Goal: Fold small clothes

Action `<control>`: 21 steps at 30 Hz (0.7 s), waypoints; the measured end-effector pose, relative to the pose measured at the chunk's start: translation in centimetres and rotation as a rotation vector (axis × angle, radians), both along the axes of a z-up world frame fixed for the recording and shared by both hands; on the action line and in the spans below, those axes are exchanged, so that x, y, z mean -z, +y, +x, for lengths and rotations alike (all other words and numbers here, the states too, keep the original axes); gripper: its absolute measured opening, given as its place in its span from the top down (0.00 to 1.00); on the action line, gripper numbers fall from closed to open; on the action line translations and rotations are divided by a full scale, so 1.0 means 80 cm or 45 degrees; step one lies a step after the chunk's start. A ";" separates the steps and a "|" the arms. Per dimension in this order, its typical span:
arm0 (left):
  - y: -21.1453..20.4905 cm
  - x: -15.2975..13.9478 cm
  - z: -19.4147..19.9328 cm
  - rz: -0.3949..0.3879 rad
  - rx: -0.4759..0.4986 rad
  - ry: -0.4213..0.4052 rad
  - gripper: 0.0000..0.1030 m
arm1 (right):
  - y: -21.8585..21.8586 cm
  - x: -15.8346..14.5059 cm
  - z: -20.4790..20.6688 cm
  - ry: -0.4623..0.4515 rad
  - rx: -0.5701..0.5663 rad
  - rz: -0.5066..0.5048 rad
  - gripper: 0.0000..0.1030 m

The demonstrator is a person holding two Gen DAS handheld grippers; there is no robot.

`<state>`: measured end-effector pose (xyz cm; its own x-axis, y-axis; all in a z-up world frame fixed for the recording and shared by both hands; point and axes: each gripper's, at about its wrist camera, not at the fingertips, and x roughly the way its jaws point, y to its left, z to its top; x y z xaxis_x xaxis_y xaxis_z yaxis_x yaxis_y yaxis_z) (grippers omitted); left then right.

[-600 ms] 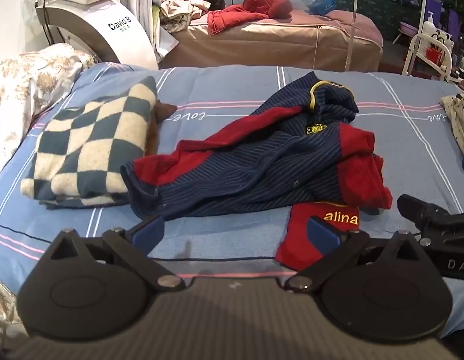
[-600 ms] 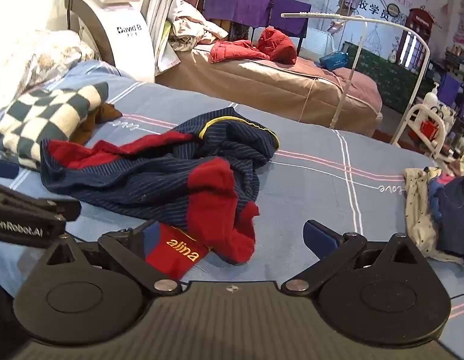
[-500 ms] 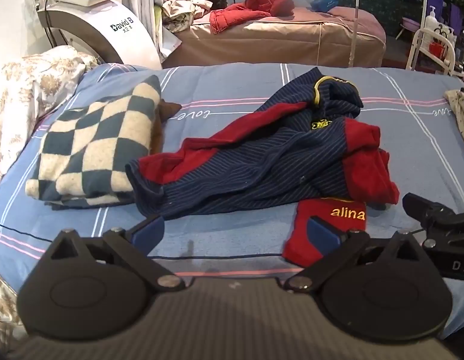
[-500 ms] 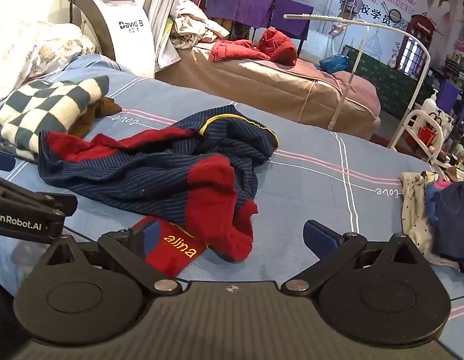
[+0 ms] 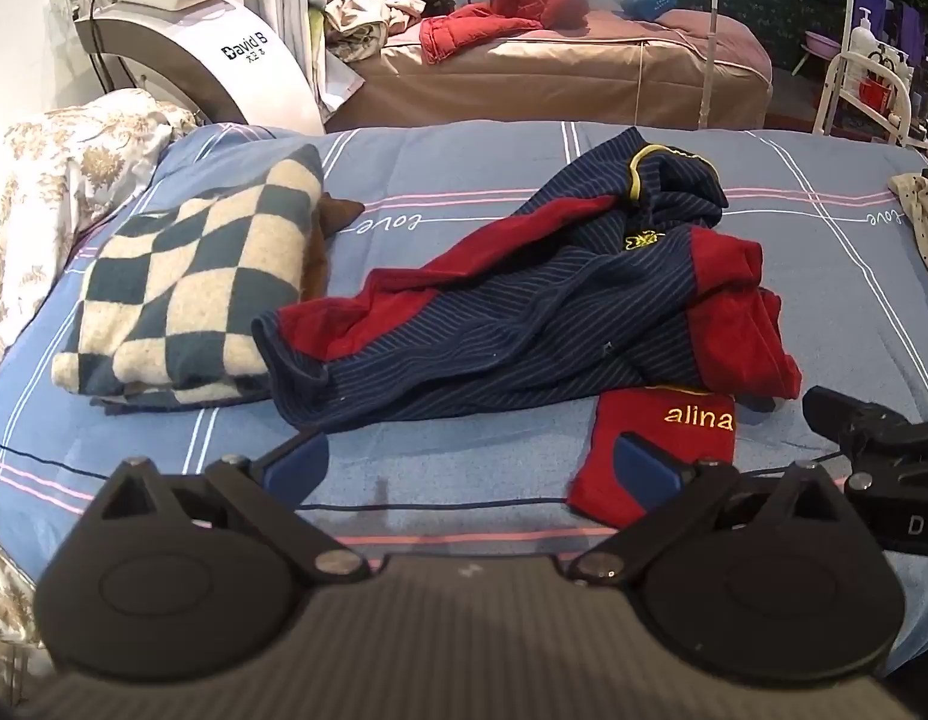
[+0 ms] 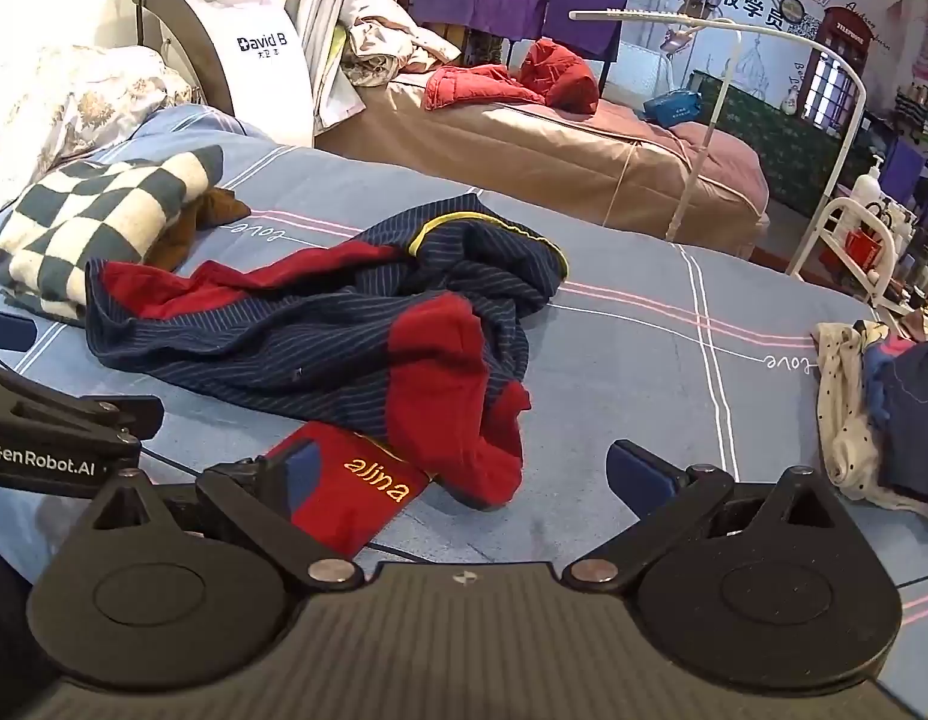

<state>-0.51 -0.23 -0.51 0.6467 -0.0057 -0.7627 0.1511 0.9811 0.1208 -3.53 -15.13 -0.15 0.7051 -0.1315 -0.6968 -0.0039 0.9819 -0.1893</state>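
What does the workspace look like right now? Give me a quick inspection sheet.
Surface: bed sheet, blue with pink and white lines.
Job's things: navy-and-red garment lies crumpled, unfolded; its red "alina" panel nearest the grippers.
Clutter: folded checkered blanket at left; clothes pile at right edge.
Grippers: left gripper open, holding nothing; right gripper open, holding nothing.
Cables: thin dark cord across the sheet near the left gripper.
Surroundings: white machine; second bed with red clothing.
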 end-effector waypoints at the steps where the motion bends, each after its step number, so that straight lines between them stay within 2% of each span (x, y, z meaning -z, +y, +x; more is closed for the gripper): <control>1: 0.002 0.000 0.000 -0.004 -0.001 0.002 0.00 | 0.001 0.000 0.000 0.002 0.001 0.000 0.00; 21: 0.008 0.006 -0.003 0.018 0.001 -0.002 0.00 | -0.002 0.002 0.000 0.022 0.013 0.029 0.00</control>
<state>-0.72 0.44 -0.96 0.6477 0.0044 -0.7619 0.1518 0.9792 0.1346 -3.54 -15.29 -0.30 0.6915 -0.1223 -0.7120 0.0027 0.9860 -0.1668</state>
